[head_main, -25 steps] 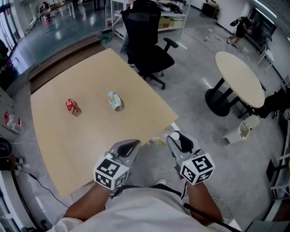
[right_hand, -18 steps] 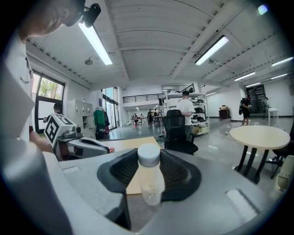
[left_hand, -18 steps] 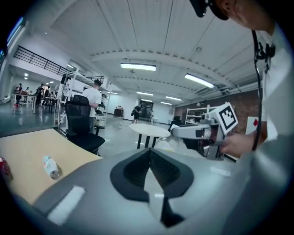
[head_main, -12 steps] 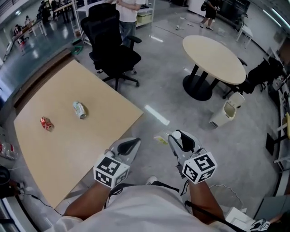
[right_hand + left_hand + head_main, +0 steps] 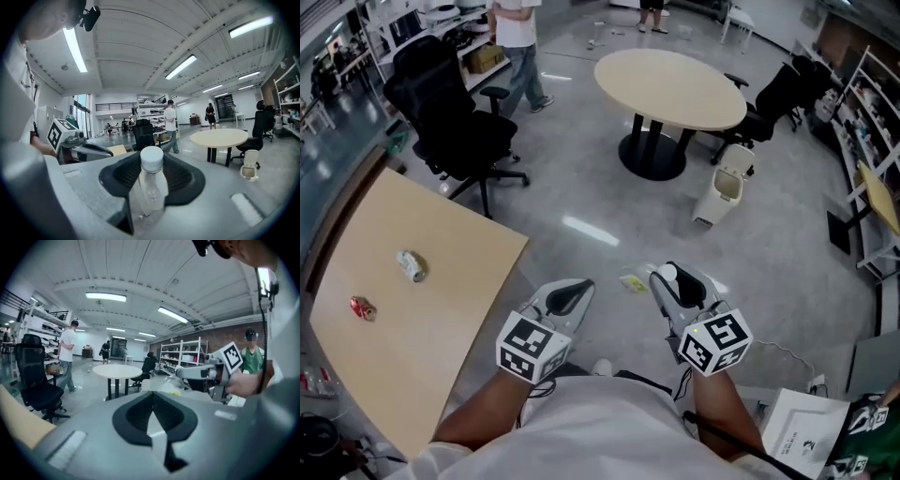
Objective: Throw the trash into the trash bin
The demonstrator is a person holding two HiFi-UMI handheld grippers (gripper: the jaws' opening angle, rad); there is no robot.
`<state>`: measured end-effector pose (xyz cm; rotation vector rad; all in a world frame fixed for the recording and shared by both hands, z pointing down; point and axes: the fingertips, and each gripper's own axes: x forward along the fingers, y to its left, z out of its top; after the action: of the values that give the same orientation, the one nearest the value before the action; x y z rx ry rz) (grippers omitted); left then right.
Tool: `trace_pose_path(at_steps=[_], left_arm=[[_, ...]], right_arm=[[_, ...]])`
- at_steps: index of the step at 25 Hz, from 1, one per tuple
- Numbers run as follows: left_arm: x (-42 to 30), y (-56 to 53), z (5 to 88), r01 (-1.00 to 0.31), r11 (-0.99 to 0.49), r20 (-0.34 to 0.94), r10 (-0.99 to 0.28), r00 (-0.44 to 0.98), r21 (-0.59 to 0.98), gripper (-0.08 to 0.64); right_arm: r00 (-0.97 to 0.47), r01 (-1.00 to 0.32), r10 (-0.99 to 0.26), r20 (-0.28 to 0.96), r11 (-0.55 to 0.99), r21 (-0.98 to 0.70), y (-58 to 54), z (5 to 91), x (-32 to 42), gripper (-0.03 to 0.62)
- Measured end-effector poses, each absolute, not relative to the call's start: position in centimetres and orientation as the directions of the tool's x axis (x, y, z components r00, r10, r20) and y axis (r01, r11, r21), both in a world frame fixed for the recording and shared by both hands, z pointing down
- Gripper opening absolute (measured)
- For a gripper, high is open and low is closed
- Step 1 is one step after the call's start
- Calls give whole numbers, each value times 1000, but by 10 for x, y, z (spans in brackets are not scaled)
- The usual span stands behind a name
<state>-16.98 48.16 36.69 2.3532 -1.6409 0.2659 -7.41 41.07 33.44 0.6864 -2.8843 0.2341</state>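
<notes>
My right gripper (image 5: 671, 278) is shut on a clear plastic bottle (image 5: 665, 274) with a white cap; the right gripper view shows the bottle (image 5: 151, 186) upright between the black pads. The left gripper view catches the right gripper (image 5: 199, 372) from the side, the bottle's yellow-labelled body (image 5: 172, 384) sticking out of it. My left gripper (image 5: 571, 291) is beside it, jaws together and empty. The white trash bin (image 5: 727, 192) stands on the floor ahead, right of the round table's foot, and shows small in the right gripper view (image 5: 250, 170). Both grippers hang over bare floor, well short of it.
A round beige table (image 5: 670, 73) stands ahead and a black office chair (image 5: 450, 127) to its left. The wooden table (image 5: 441, 309) at left carries a crushed silver can (image 5: 411, 265) and a red one (image 5: 363, 307). A person in a white shirt (image 5: 514, 37) walks beyond. Shelving lines the right.
The whole view has swung right: the wooden table with the cans slid to the left, while the round table and bin came toward the centre. Both grippers keep their pose, bottle still held.
</notes>
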Motion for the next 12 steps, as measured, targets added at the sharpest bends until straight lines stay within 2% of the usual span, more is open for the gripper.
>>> trace_pose_path(at_steps=[12], left_arm=[[-111,441,369,-861,-493,324,-800,506,126,8]], right_arm=[[-765,-641,-610,206,752,-153,397,343,14,146]])
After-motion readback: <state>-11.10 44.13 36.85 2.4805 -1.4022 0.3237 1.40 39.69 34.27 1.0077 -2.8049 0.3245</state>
